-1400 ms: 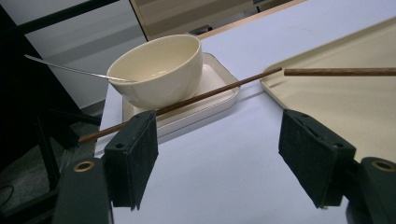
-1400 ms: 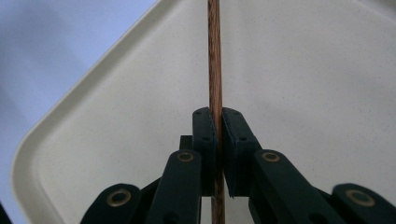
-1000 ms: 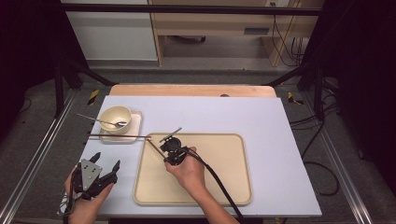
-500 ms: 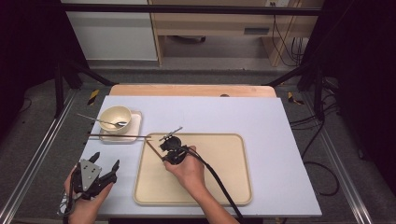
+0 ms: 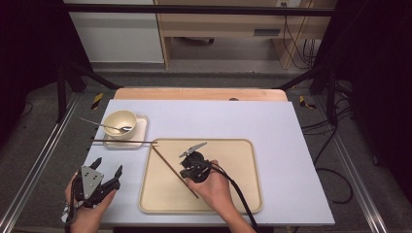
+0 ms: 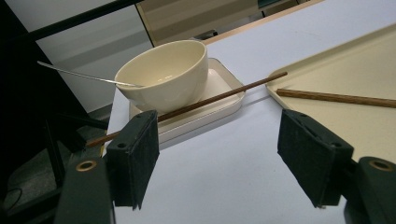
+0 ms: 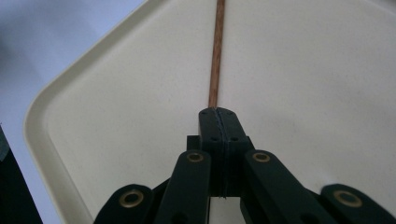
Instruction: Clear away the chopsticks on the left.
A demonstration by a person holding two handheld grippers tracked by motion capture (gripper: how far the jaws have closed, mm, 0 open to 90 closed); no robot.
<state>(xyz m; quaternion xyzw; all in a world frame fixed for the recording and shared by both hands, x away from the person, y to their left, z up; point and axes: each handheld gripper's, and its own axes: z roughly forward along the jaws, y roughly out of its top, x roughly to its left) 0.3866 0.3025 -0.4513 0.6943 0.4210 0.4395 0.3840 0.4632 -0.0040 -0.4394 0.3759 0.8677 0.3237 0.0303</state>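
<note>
Two chopsticks are in play, and from the high view the right gripper [image 5: 193,167] is sitting over the tray [image 5: 243,194] with one chopstick [image 5: 170,167] running slantwise beneath it, from the tray's upper left corner down toward the person's hand. The other chopstick [image 5: 124,141] is lying level across the front edge of the small dish [image 5: 141,127] that is carrying the bowl [image 5: 120,123], with a spoon [image 5: 99,124] leaning out of the bowl. The left gripper [image 5: 104,171] is waiting near the table's front left, well apart from all of this.

Switching to the left gripper view, its jaws are standing wide with nothing between them. Ahead, the dish chopstick [image 6: 187,108] is resting on the dish rim [image 6: 224,86] in front of the bowl [image 6: 163,77], its tip nearly meeting the tray chopstick [image 6: 336,98].

Over to the right gripper view: the right gripper [image 7: 218,114] is clenched tight, its jaws having just been closing, and the tray chopstick [image 7: 215,60] is emerging straight from between the pads, so it looks pinched at its near end while the rest is lying on the tray [image 7: 60,116].

For this step, I would say lifting gently matters: the grip is at the very end, so the stick may pivot. Keeping it low and level while carrying it toward its partner should be helping.
</note>
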